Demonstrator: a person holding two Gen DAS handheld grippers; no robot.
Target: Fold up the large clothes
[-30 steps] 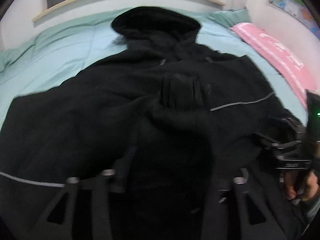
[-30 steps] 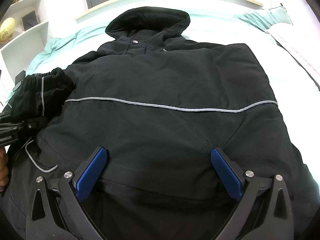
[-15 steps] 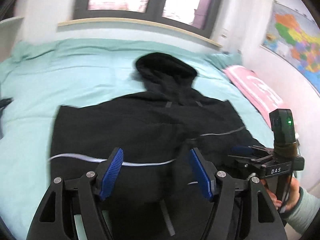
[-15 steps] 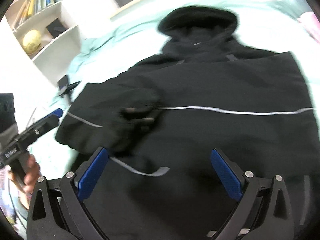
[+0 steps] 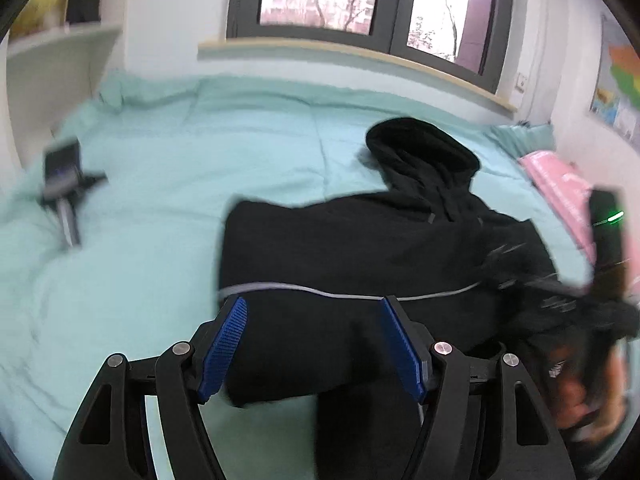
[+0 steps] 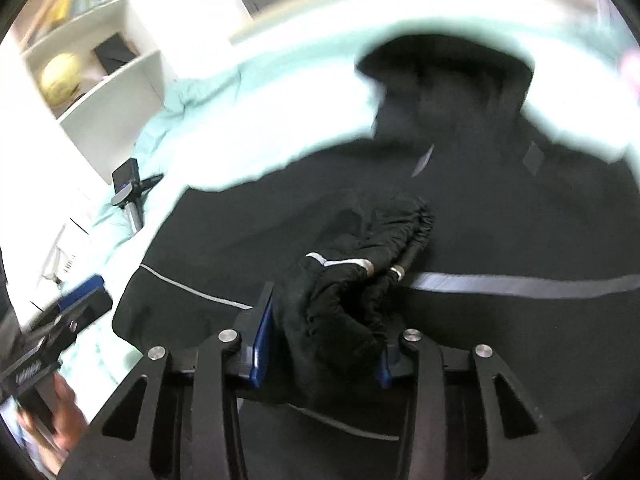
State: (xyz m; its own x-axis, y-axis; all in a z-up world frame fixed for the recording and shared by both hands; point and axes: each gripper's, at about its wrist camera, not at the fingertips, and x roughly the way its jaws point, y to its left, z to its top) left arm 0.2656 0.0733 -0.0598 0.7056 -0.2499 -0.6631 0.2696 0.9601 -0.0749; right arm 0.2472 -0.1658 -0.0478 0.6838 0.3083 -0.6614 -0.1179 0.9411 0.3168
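Broadly, a mint-green quilted bed (image 5: 168,216) is seen filling the left and middle of the left wrist view, and on it a large black hooded padded jacket (image 5: 360,248) is laid flat. Its long axis runs from the hood (image 5: 420,148), upper right of centre near the window, down to the hem at the bottom of the frame; a thin grey reflective stripe (image 5: 304,290) crosses it from side to side.

From the left tongs (image 5: 314,346) the jacket body lies straight ahead and just below, with its left edge in line with the left finger. These tongs are released: the blue pads stand apart and nothing is pinched between them.

In the right wrist view the jacket body (image 6: 500,220) takes up the centre and right of the frame, and a bunched black sleeve with an elastic cuff (image 6: 360,264) is seen rising from between the right tongs (image 6: 324,344) toward the frame centre, its cuff end lying over the chest. The jaws are closing, and the sleeve fabric is gripped between the pads.

The coming move is judged to turn on this: the sleeve must be carried across the jacket's long axis, and the right hand is the one holding it.

A small dark camera on a tripod (image 5: 64,184) rests on the bed, well apart at the left edge.
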